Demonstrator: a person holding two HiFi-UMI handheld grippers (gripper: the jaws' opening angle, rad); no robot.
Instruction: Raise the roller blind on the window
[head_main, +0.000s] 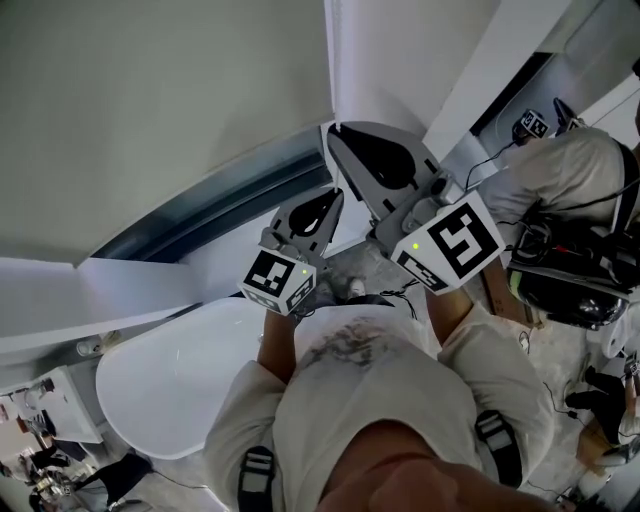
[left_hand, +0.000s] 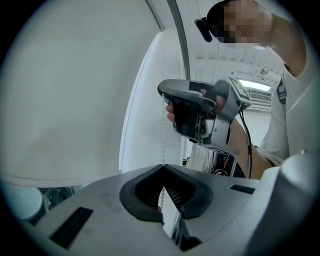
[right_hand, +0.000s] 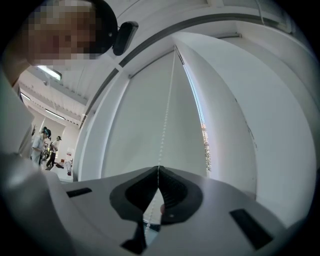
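The left tool (left_hand: 163, 169) and, higher up, the right tool (right_hand: 159, 170) are both pinching shut on the thin white beaded pull chain (right_hand: 166, 112), apparently for hauling the white fabric roller blind (right_hand: 140, 130) up hand over hand.

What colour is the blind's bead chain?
White. The bead chain shows best in the left gripper view, against the pale blind.

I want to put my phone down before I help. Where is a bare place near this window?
The round white table, at the person's left, looks bare. It is crowded at the bead chain: the left gripper and the right gripper both clamp it, right above left.
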